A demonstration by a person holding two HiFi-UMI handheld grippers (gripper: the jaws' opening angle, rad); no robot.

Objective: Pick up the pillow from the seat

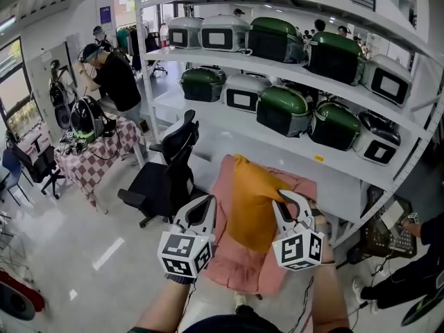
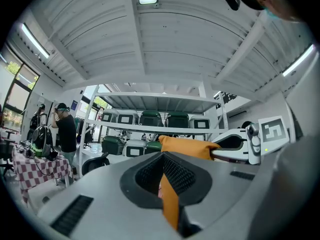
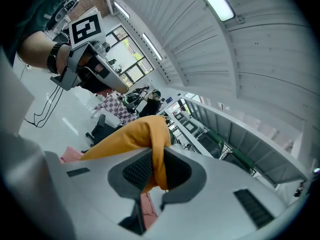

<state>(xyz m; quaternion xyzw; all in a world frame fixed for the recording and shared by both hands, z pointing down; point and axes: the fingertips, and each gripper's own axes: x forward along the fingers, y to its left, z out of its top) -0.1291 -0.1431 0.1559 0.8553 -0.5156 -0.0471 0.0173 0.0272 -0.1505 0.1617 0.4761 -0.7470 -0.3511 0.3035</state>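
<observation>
White steel shelving at rear carries rows of green and grey hard cases; open floor lies to its left, w/ black office chair near. Orange fabric pillow is held upright over pink-covered seat, betw. left gripper and right gripper, each w/ jaws pinched on one side edge of the fabric.

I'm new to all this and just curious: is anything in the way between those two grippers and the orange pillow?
Nothing visible. The left gripper and the right gripper are both shut on the pillow, pinching its fabric at either side, above the pink seat.
</observation>
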